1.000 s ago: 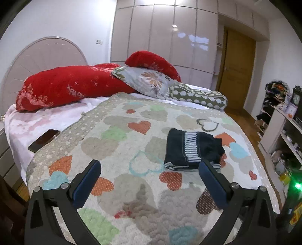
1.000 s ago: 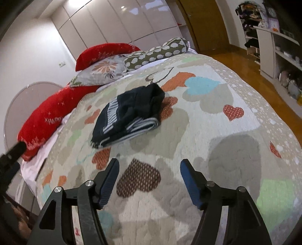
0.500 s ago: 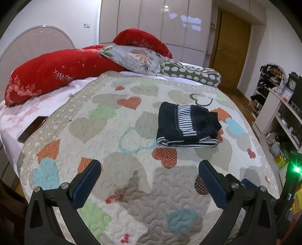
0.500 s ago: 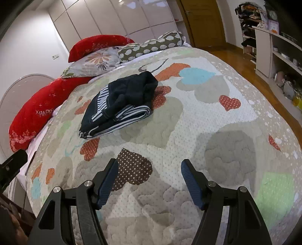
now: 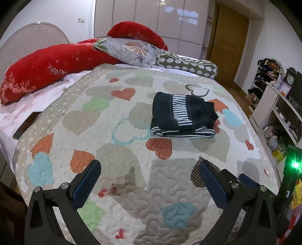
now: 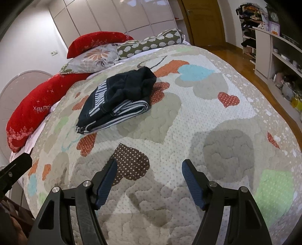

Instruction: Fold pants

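Only legible txt: white "HAPP…" on the long red pillow [image 5: 47, 69], rest cut off by a fold. Clock [image 5: 290, 79] on the shelf too small to read.

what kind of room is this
A home bedroom, most likely: a bed with a heart-patterned quilt, red pillows by the headboard, and tall wardrobe doors behind. Folded pants lie on the quilt.

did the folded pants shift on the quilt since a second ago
No. The folded pants lie in the same spot on the quilt, their near edge just above the orange dotted heart as before.
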`<state>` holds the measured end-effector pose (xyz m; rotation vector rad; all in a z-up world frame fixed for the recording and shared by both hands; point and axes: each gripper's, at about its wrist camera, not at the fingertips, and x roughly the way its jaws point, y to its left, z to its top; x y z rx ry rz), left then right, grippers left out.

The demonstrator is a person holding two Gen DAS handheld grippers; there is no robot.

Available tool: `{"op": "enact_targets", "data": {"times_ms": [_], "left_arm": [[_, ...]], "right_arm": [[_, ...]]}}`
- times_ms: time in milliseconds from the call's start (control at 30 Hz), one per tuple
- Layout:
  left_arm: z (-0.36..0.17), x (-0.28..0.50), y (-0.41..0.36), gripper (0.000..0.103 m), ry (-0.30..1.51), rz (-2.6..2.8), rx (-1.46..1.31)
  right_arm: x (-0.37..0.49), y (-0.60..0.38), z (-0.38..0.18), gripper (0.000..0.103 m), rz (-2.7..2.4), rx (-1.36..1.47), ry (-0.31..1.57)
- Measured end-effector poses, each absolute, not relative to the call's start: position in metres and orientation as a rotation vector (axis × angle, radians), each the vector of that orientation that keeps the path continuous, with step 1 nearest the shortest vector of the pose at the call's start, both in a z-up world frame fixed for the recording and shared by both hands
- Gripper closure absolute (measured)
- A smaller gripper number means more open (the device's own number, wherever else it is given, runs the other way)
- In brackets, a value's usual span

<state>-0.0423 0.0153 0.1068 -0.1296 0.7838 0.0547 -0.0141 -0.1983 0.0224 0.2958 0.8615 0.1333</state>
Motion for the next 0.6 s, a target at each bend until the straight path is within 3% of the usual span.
{"op": "enact_targets", "data": {"times_ms": [600], "left_arm": [[0.1148,-0.047,0.0195,0.0,0.727,0.08,-0.145]], "right_arm": [[-0.0187,-0.1899,0.0251,0.028,0.133,0.241,0.852]]}}
